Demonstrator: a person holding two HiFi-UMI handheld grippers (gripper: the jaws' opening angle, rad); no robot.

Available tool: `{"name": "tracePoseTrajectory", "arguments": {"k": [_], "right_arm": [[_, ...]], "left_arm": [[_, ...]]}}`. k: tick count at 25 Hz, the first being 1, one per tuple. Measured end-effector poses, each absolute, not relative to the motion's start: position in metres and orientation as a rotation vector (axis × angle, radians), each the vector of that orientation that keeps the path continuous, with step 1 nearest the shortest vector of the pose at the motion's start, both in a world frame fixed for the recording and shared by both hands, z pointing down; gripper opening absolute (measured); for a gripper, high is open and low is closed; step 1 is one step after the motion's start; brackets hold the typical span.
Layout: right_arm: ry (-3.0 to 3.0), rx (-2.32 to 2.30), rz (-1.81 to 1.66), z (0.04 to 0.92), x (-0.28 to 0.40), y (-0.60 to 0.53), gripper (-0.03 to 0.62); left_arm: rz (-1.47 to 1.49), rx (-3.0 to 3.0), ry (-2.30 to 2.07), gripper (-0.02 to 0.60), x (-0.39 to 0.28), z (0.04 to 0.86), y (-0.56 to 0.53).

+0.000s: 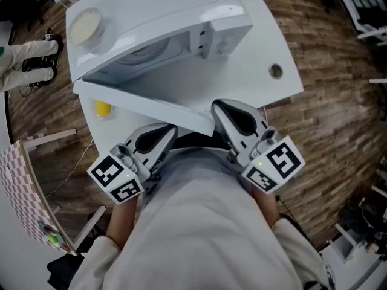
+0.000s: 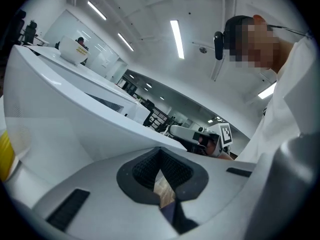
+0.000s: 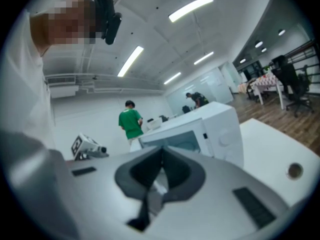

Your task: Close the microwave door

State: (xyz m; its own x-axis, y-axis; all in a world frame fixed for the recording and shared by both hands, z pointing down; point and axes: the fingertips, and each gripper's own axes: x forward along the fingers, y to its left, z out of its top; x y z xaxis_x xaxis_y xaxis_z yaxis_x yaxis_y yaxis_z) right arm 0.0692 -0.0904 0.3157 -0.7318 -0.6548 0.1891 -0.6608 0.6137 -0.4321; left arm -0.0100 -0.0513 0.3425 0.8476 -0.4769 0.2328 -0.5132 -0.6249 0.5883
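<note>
Right gripper (image 1: 221,110) is sitting with its jaws together and nothing between them, tip just beside the free edge of the door (image 1: 145,104); contact can't be told. Left gripper (image 1: 166,133) is also pinched closed and empty, hanging low near the person's body, below the door's outer face.

Door is standing wide open, swung out from the microwave (image 1: 181,35) toward the person, cavity showing behind it. Microwave is sitting on the white table (image 1: 266,47), with a bowl (image 1: 84,26) resting on its top. Something yellow (image 1: 103,109) is lying on the table under the open door, on the left. A round hole (image 1: 276,71) is showing in the table to the right. In the right gripper view a person in green (image 3: 131,122) is standing far behind the microwave.

Judging by this, the step is just getting started: door not yet pushed. To do it well, the closed right gripper should be pressing flat on the door's outer face near the free edge, far from the hinge, and sweeping along the arc until it latches. Pushing slow at the end should keep the microwave from sliding and the bowl from shaking. The left gripper could be steadying the body if it shifts.
</note>
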Motion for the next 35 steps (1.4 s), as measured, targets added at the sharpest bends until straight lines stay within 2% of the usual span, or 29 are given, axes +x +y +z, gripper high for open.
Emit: {"name": "tracePoseTrajectory", "arguments": {"k": [28,35], "right_arm": [[-2.86,1.147,0.78,0.311,0.091,-0.108,0.023],[-2.846,1.162,0.797,0.313,0.091,-0.113,0.023]], "left_arm": [[0.012,2.331,-0.824,0.015,0.004,0.34,-0.074],[0.088,2.377,-0.794,0.015,0.012,0.344,-0.078]]}}
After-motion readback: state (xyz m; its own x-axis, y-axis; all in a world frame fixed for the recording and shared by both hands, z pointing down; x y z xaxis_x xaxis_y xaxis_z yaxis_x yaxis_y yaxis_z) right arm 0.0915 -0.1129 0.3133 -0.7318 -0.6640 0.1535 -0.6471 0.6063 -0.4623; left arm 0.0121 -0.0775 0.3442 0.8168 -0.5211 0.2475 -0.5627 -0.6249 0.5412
